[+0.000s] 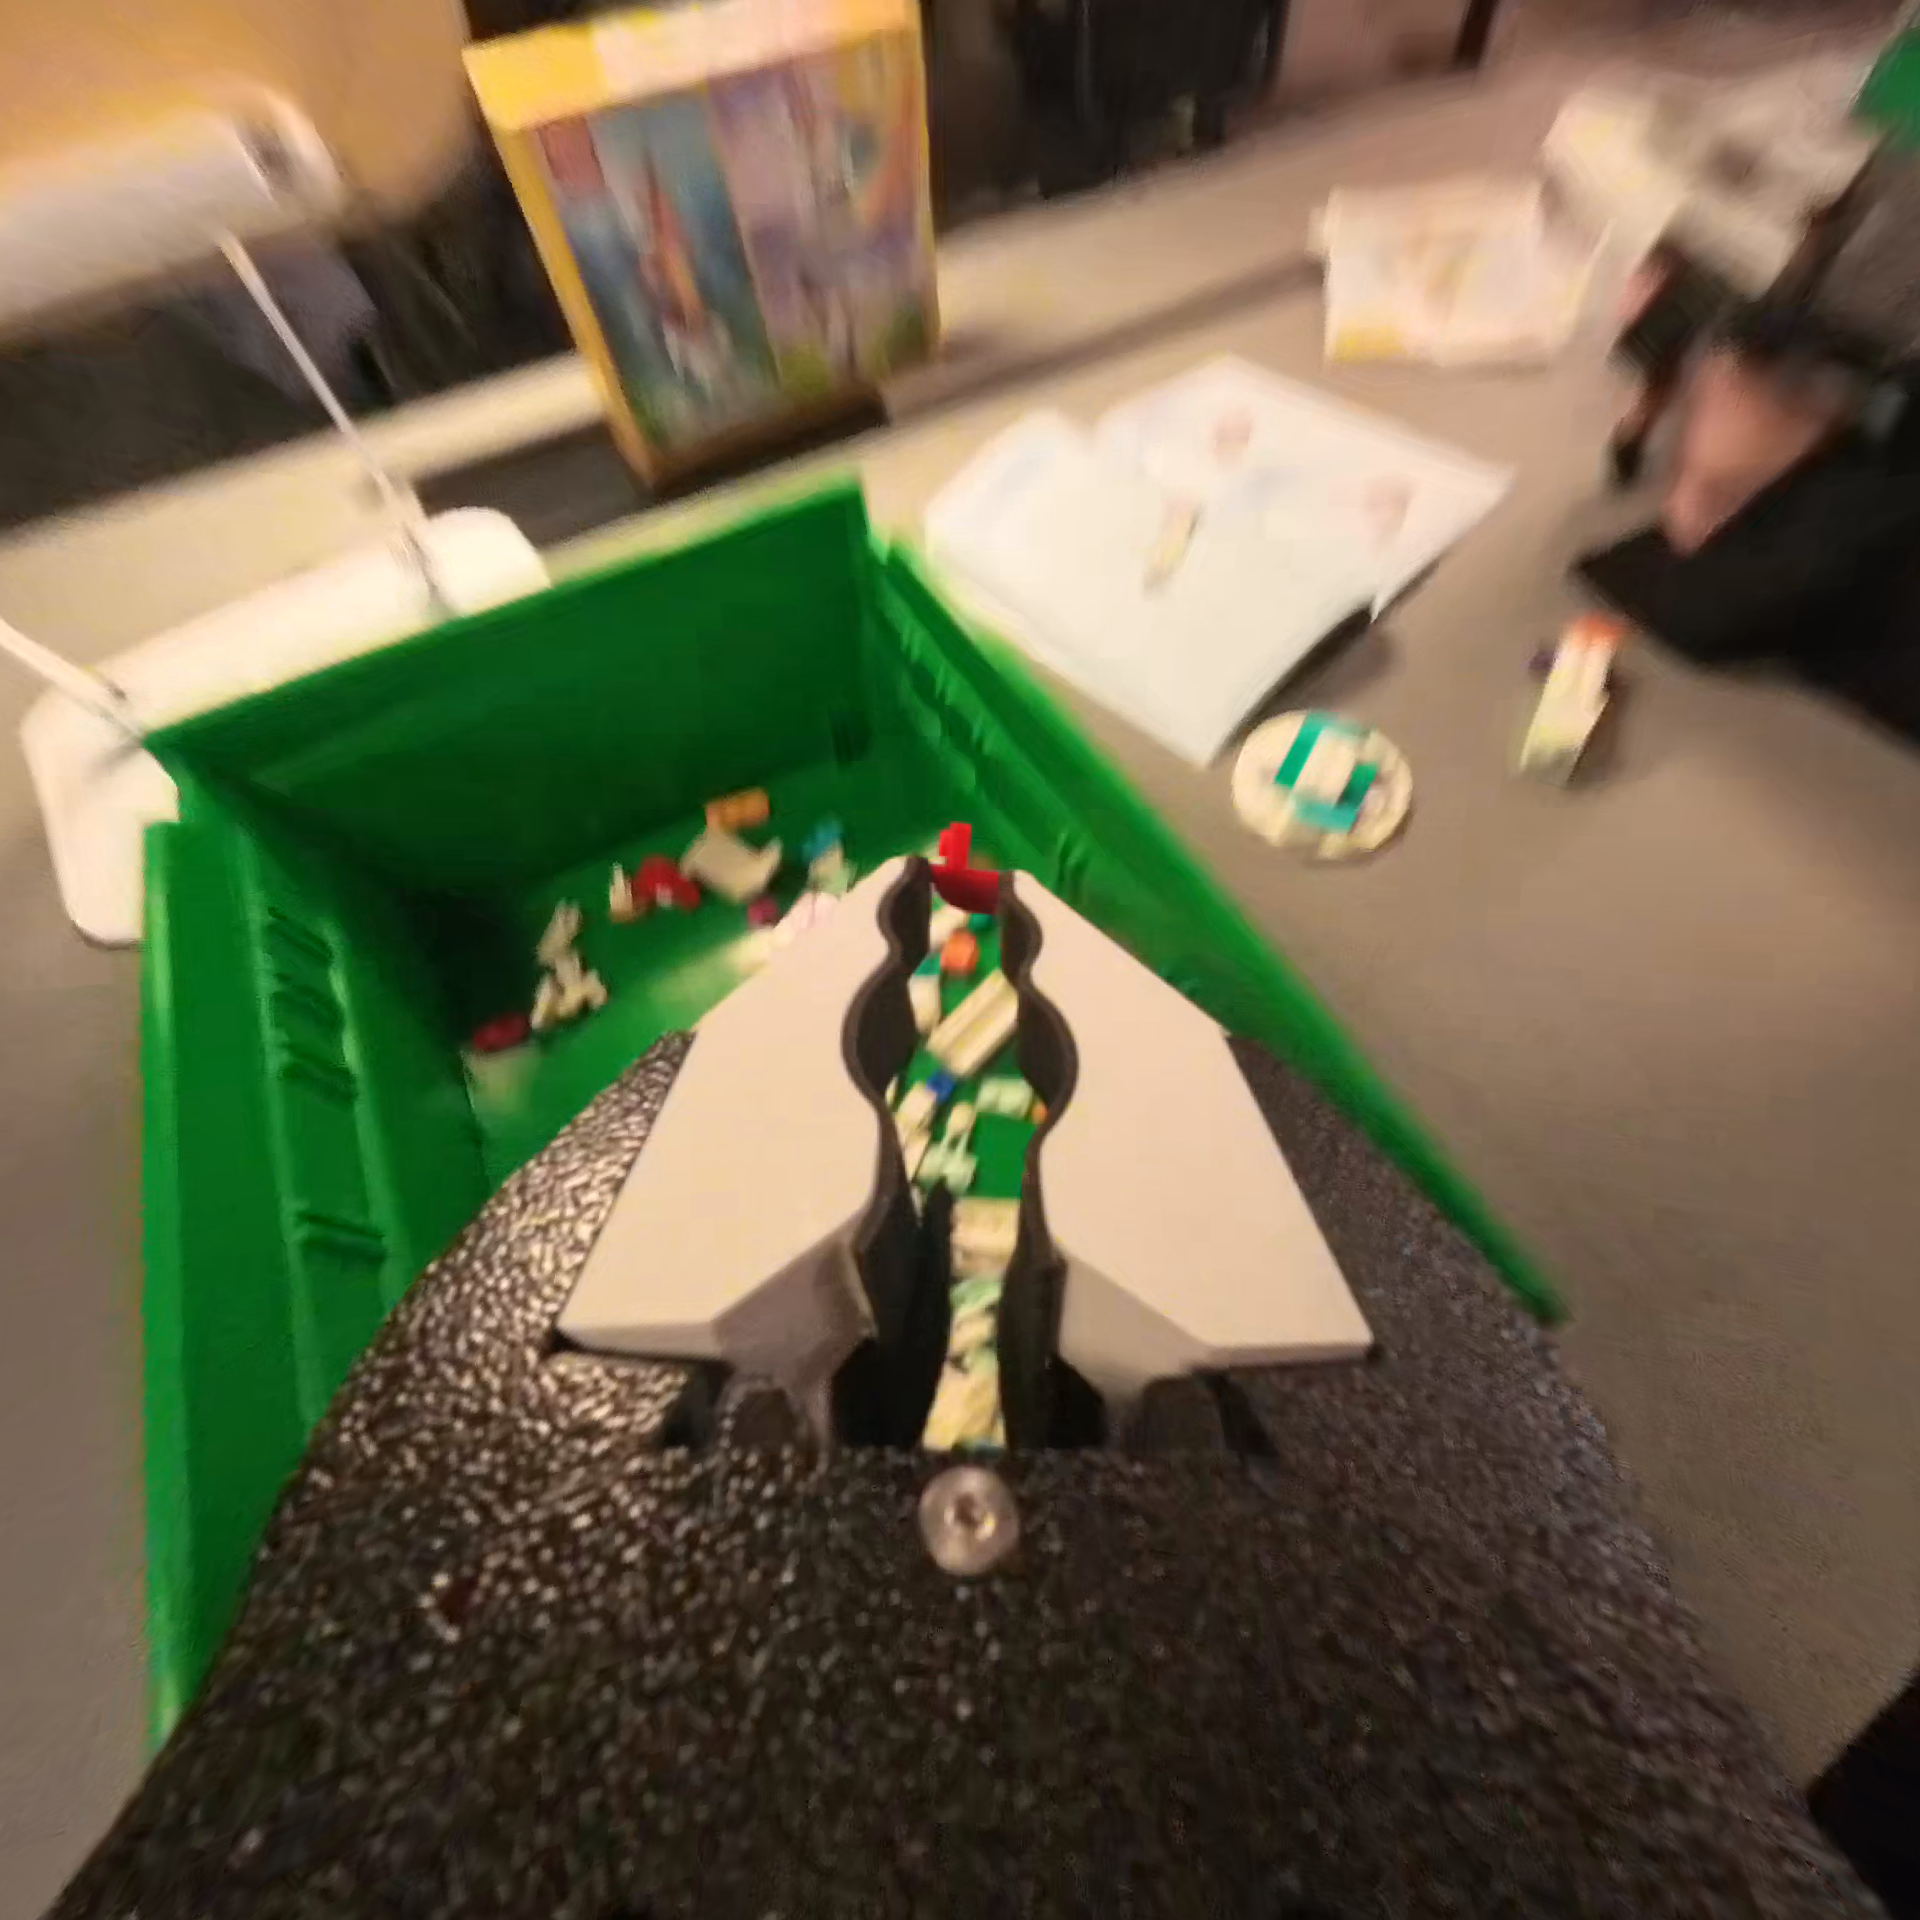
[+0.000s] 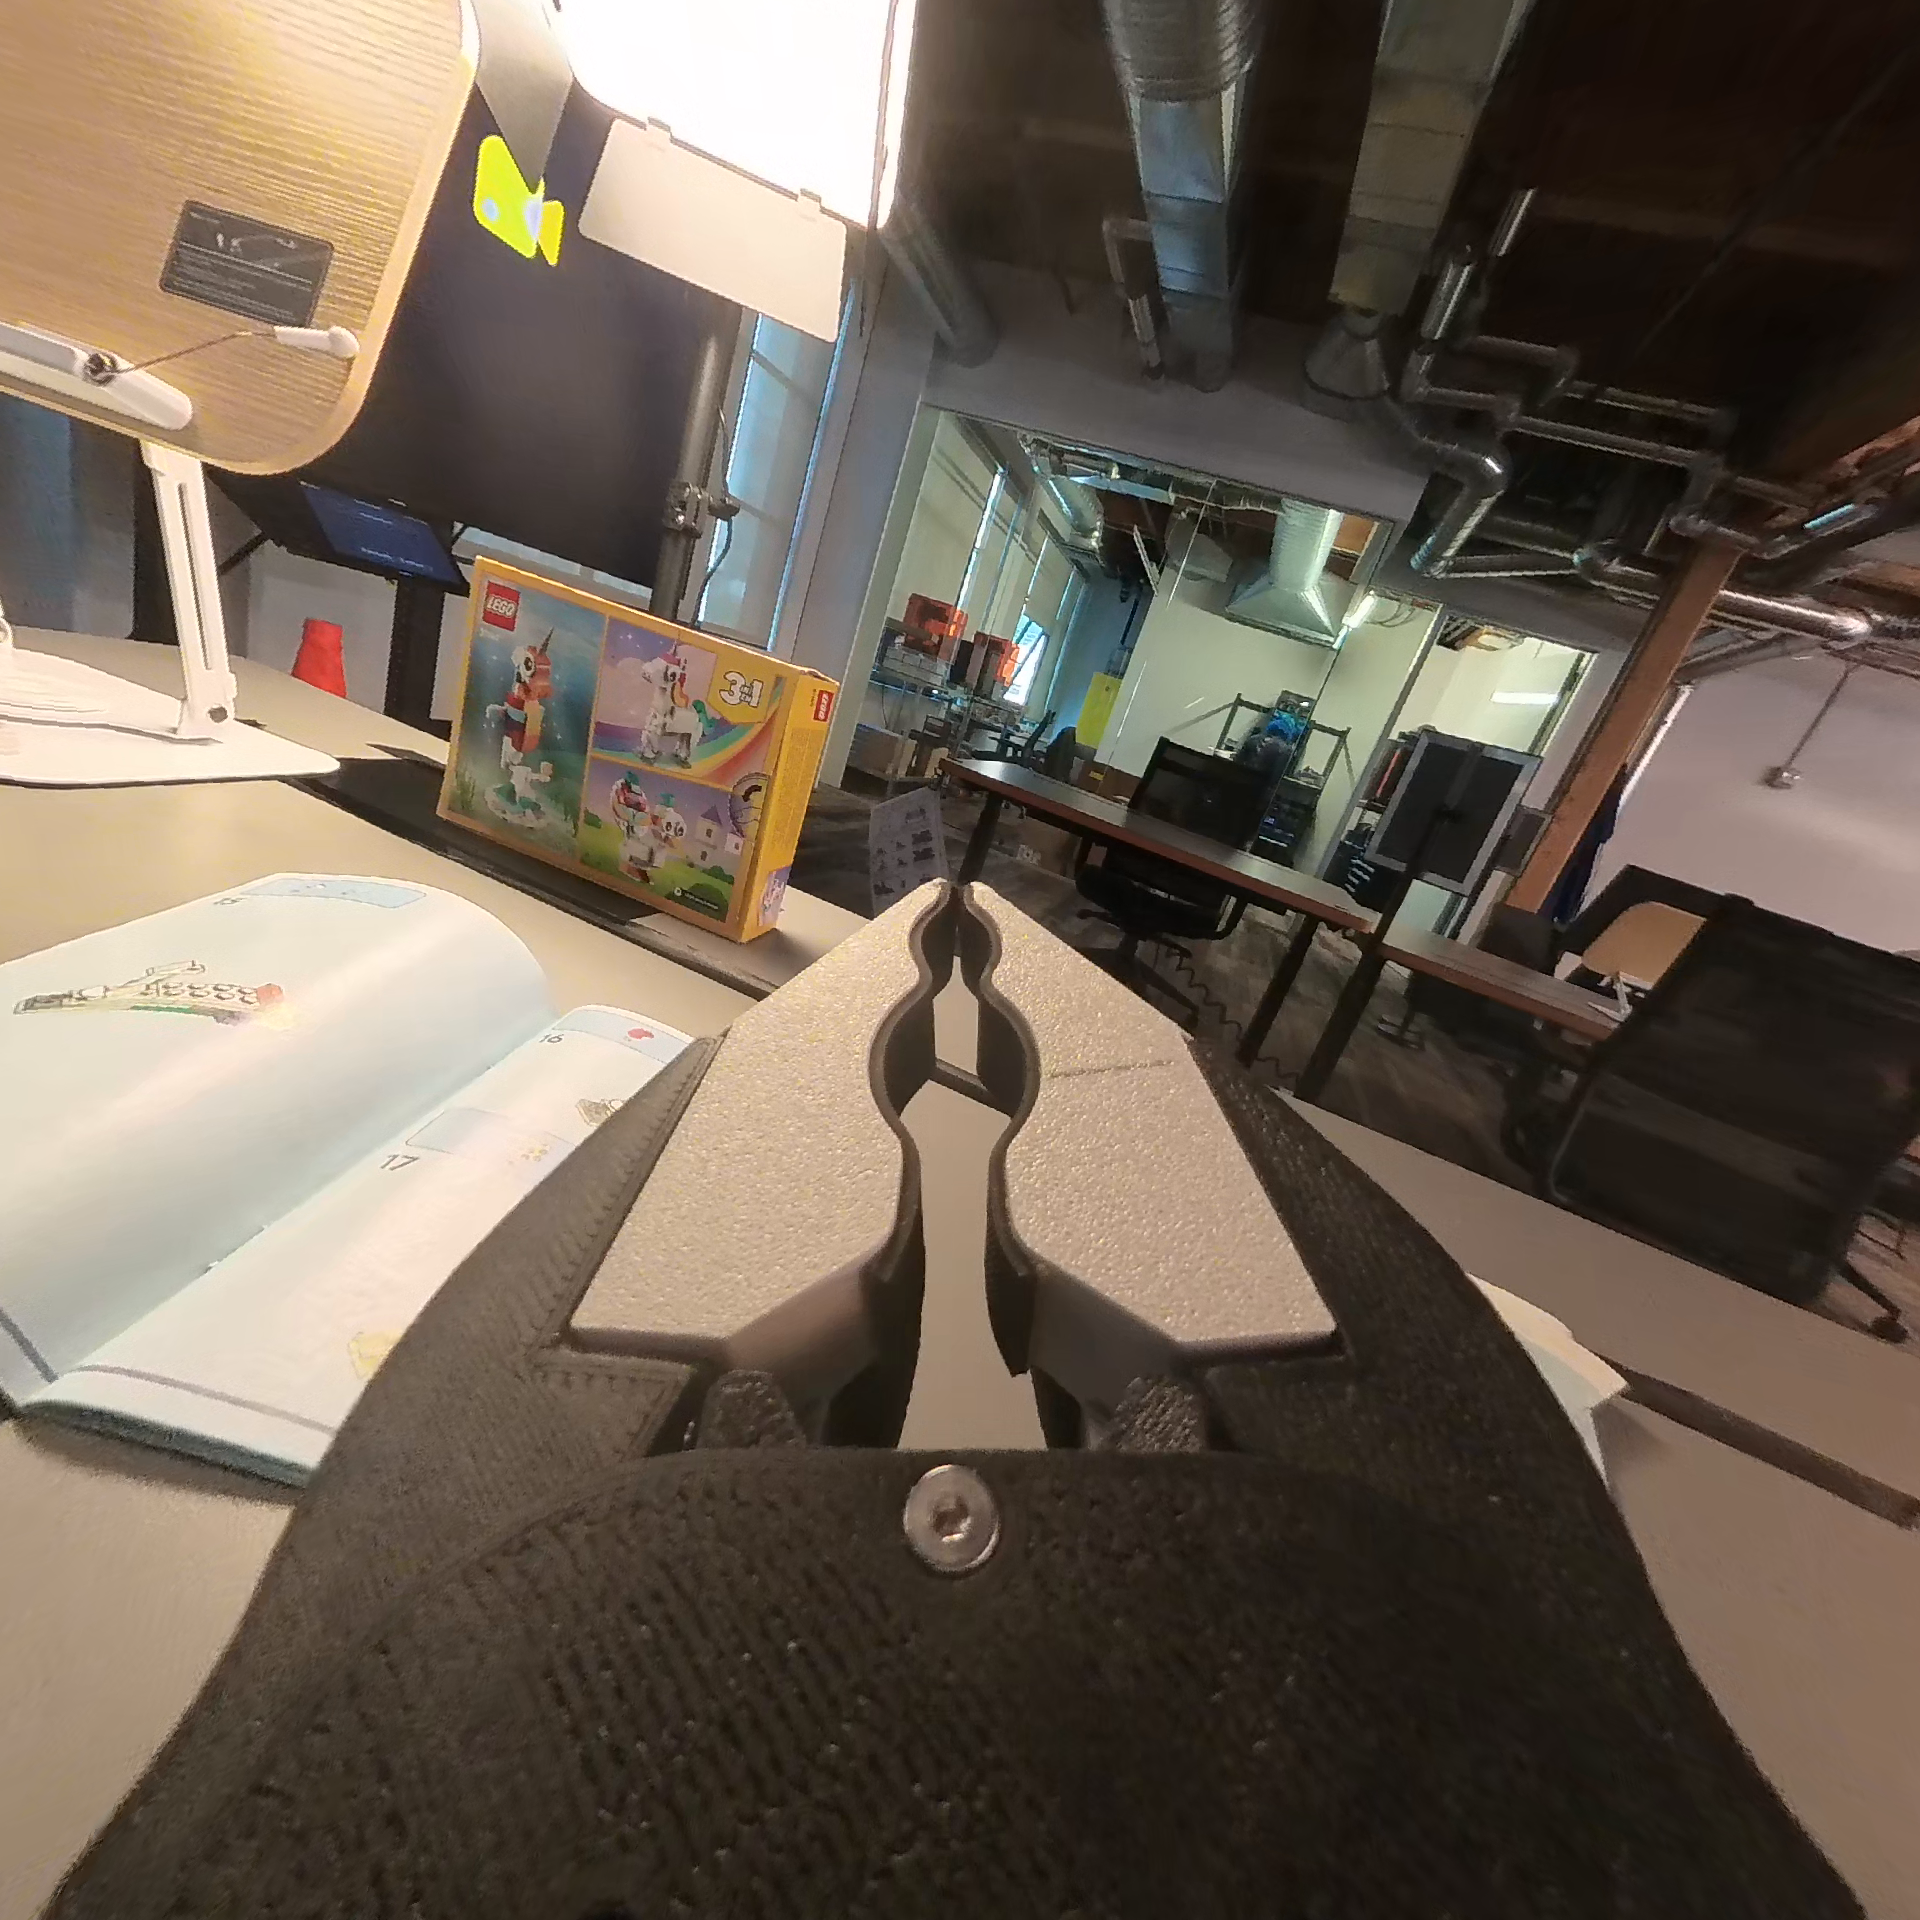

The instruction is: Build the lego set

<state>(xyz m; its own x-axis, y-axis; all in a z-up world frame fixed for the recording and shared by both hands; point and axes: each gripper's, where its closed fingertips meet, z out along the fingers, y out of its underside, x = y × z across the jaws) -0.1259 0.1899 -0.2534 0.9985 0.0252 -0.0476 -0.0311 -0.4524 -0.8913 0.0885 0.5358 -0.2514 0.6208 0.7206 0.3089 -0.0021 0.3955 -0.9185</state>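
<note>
Left gripper [image 1: 966, 883] pinches a red piece [image 1: 964, 881] above the green bin [image 1: 644, 665], frame centre.
Hold the pinch steady while lifting; right gripper [image 2: 958, 891] idles, tips together, empty.

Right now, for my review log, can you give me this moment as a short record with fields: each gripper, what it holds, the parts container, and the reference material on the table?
left gripper: fingers shut on a small red lego piece, above the green open-top plastic bin
right gripper: shut, empty, pointing out over the table edge
bin contents: loose mixed lego pieces on the floor of the bin
open pale-blue instruction booklet: flat on the grey table
yellow lego box: upright behind the booklet
image quality: left wrist view motion-blurred
</note>
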